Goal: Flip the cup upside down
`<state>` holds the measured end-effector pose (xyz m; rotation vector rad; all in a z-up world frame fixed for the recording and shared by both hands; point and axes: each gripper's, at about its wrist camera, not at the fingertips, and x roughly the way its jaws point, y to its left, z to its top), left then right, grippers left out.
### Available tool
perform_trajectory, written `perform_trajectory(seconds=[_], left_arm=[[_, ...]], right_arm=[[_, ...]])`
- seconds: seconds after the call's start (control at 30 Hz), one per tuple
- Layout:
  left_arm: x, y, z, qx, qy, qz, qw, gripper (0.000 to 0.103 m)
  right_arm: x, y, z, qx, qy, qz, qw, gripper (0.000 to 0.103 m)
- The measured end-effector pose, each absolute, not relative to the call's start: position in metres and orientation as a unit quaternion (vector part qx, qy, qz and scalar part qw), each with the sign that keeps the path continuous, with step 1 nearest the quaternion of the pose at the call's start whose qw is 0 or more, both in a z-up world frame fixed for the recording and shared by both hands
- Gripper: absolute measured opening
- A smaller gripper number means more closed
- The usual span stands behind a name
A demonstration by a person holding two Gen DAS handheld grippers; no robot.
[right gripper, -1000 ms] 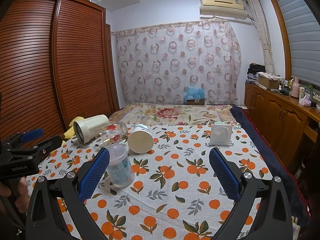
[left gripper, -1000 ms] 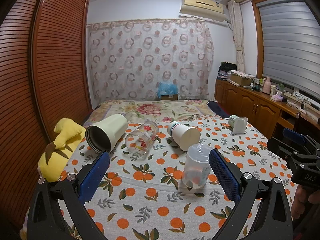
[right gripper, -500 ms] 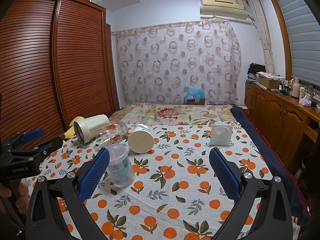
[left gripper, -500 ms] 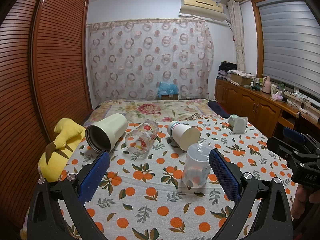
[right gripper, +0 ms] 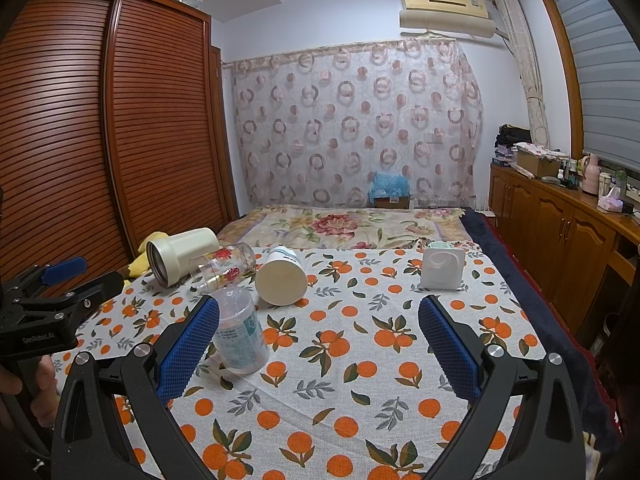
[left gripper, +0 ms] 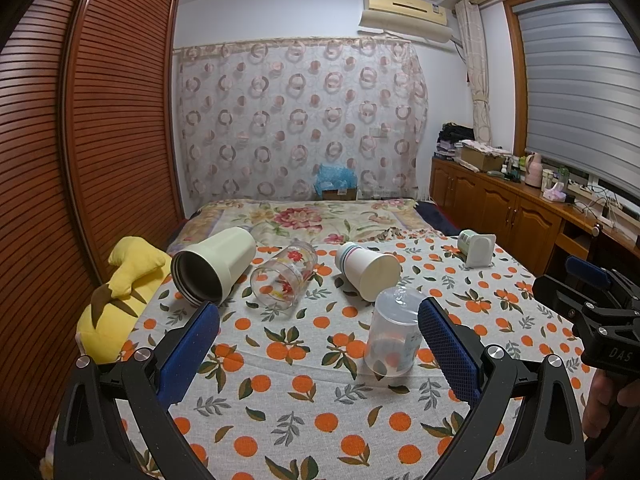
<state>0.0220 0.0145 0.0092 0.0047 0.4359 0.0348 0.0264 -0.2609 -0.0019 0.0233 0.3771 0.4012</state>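
The translucent plastic cup (left gripper: 394, 330) stands mouth-down on the orange-print cloth (left gripper: 304, 392) covering the bed, apparently tilted a little. Behind it, four cups lie on their sides: a cream tumbler (left gripper: 214, 266), a clear floral glass (left gripper: 284, 280), a white paper cup (left gripper: 368, 270) and a small white cup (left gripper: 476, 248). The left hand-held gripper (left gripper: 319, 344) is spread wide and empty, its right pad just beside the plastic cup. The right hand-held gripper (right gripper: 319, 344) is likewise spread wide, holding nothing.

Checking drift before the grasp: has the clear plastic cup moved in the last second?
No. The clear plastic cup sits on the same orange prints of the tablecloth, still just below the paper cup.
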Motion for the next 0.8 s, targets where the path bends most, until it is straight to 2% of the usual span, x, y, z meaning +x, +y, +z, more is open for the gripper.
perform_trajectory(seconds=[0.8], left_arm=[[0.0207,0.0135,0.0110,0.002,0.216,0.017,0.976,0.096]], right_arm=[[0.0267,-0.2609,-0.0015,0.011,0.187,0.198,0.962,0.101]])
